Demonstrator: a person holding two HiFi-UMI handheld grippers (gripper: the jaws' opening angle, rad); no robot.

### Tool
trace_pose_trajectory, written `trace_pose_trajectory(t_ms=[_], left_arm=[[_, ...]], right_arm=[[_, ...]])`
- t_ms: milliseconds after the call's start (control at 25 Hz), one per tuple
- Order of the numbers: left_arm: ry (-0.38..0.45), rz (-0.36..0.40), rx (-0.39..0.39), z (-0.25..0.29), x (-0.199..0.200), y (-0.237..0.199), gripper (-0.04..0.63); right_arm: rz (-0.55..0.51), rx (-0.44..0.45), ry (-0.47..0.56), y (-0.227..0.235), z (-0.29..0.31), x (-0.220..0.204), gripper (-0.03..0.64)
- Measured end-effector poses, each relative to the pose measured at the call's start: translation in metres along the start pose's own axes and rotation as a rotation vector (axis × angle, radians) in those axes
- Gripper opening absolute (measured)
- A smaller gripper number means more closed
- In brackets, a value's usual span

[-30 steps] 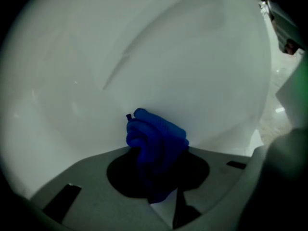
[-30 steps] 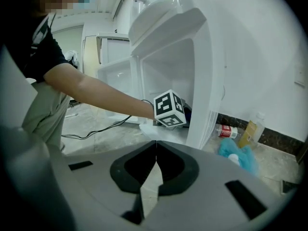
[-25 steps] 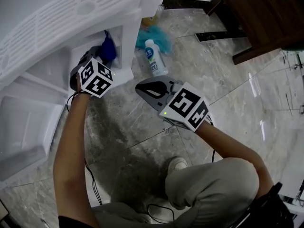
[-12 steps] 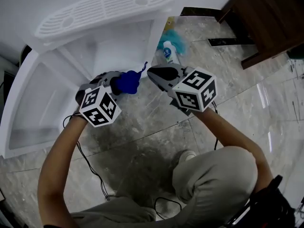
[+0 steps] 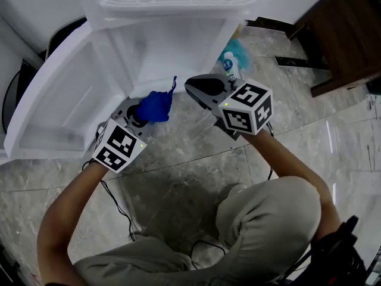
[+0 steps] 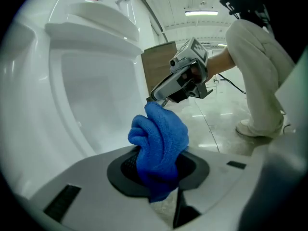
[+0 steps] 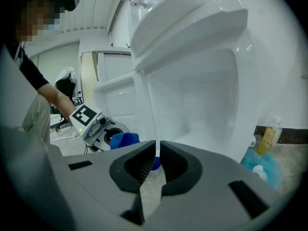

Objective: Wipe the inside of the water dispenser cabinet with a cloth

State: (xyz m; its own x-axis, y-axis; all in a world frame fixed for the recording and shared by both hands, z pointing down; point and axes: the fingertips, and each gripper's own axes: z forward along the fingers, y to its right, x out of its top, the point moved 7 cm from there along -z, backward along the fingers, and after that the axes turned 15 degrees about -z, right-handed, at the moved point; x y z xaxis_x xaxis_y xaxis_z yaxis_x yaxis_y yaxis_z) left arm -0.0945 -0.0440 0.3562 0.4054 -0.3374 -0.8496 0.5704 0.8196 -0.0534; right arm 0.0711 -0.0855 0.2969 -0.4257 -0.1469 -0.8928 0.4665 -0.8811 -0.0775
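The white water dispenser cabinet (image 5: 172,46) stands with its door (image 5: 53,112) swung out to the left. My left gripper (image 5: 144,111) is shut on a bunched blue cloth (image 5: 157,105) just in front of the cabinet's opening. In the left gripper view the cloth (image 6: 161,143) fills the jaws, with the cabinet's white inner wall (image 6: 91,95) behind it. My right gripper (image 5: 191,84) hangs to the cloth's right, shut and holding nothing. The right gripper view looks past its closed jaws (image 7: 157,160) into the cabinet's inside (image 7: 202,100), with the cloth (image 7: 124,139) at the left.
A white bottle (image 5: 230,65) and something teal (image 5: 237,45) lie on the marble floor right of the cabinet. A dark wooden piece of furniture (image 5: 342,28) stands at the upper right. My knee (image 5: 268,219), shoe (image 5: 236,190) and a black cable (image 5: 119,213) are below.
The left gripper has drawn the blue cloth back out of the cabinet's opening and risen. The right gripper has moved up beside it. The head view has swung toward the cabinet.
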Motion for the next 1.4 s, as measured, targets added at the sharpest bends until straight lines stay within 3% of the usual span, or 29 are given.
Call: trace_pose_trajectory(t_ms=[200,280,360,640,840,920,1000,1120,1280,1400], left_arm=[[0.047,-0.063,0.032,-0.002,0.012,-0.009,0.101],[0.054,-0.061,0.037,-0.001,0.015,-0.010,0.101],[0.053,-0.057,0.044,-0.001,0.016,-0.010,0.101],[0.054,0.008,0.073,0.005,0.015,-0.003,0.101],[0.044,0.192,0.053,0.009,0.023,0.013,0.101],[0.039,0.226,0.045,0.010,0.022,0.014,0.101],[0.036,0.220,0.040,0.011,0.020,0.012,0.104],[0.044,0.217,0.045,0.012,0.022,0.008,0.141],[0.080,0.152,0.042,0.010,0.018,0.001,0.167],[0.098,0.110,0.034,0.002,0.015,-0.012,0.169]], right_arm=[[0.014,-0.014,0.034,-0.003,-0.003,0.010,0.002],[0.020,0.002,0.045,-0.006,-0.003,0.013,0.033],[0.042,0.043,0.063,-0.011,0.001,0.016,0.141],[0.082,0.122,0.040,-0.034,0.035,0.016,0.377],[0.151,0.204,0.002,-0.044,0.052,0.006,0.379],[0.191,0.235,-0.011,-0.044,0.053,0.003,0.368],[0.227,0.245,-0.018,-0.042,0.052,0.001,0.204],[0.226,0.236,-0.014,-0.038,0.050,0.002,0.122],[0.220,0.220,-0.010,-0.033,0.050,0.002,0.092],[0.243,0.148,-0.009,-0.019,0.050,-0.003,0.087]])
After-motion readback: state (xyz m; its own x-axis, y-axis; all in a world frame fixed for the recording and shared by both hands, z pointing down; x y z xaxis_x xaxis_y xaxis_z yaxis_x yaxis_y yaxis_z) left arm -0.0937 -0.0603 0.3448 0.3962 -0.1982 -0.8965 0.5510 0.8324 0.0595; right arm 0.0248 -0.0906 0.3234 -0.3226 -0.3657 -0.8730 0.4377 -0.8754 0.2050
